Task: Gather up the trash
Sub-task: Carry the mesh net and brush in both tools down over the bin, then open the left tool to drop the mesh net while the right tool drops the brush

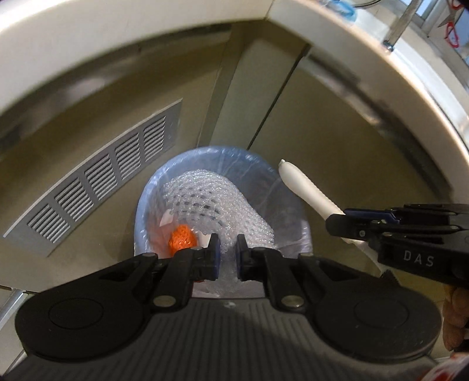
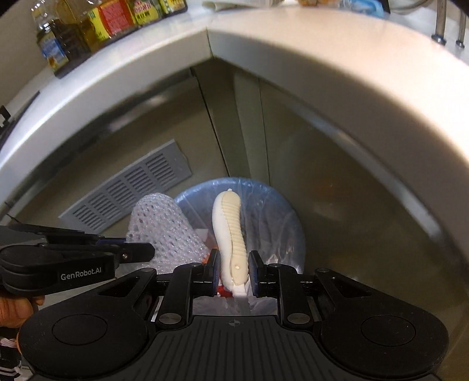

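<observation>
A trash bin with a blue plastic liner (image 1: 263,181) stands on the floor below the counter; it also shows in the right wrist view (image 2: 263,205). My left gripper (image 1: 228,255) is shut on a white foam net sleeve (image 1: 217,202) and holds it over the bin. An orange net ball (image 1: 181,239) lies inside the bin. My right gripper (image 2: 234,271) is shut on a long white ribbed piece (image 2: 231,228) and holds it above the bin. That piece (image 1: 304,190) and the right gripper show at the right of the left wrist view. The foam sleeve (image 2: 164,231) shows left of the bin.
A grey vent grille (image 1: 96,181) is set in the cabinet base left of the bin. Cabinet doors (image 1: 307,132) stand behind it. The pale countertop edge (image 2: 293,44) curves overhead, with oil bottles and jars (image 2: 88,26) on it at the upper left.
</observation>
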`<state>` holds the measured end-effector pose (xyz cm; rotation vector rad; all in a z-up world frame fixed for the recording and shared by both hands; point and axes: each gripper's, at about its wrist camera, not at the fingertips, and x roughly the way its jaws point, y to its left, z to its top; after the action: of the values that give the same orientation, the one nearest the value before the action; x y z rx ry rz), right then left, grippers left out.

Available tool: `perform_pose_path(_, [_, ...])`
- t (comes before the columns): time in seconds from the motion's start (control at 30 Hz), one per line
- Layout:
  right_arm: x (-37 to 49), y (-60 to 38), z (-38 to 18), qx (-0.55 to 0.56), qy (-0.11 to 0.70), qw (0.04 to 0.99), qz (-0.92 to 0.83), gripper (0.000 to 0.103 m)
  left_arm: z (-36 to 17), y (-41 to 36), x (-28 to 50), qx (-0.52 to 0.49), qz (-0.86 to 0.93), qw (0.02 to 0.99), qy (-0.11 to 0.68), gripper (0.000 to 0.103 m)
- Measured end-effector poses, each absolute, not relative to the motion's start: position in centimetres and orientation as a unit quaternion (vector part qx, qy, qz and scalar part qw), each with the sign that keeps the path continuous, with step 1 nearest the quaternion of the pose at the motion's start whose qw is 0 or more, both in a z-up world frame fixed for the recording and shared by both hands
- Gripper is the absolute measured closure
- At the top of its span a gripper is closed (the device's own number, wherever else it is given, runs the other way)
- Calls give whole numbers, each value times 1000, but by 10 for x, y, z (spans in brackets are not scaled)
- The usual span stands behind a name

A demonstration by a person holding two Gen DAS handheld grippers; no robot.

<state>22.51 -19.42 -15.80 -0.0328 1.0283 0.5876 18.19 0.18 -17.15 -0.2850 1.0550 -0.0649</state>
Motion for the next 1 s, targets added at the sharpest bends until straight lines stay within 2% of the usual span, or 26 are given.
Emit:
perform_pose_path(0.43, [249, -175, -211, -9, 515, 817, 258, 82, -223, 11, 203, -134, -21, 841, 524, 94])
perform_pose_path(1.0, [261, -165, -218, -15, 519, 815, 257, 82, -230, 13, 212, -136, -22, 836, 531, 93])
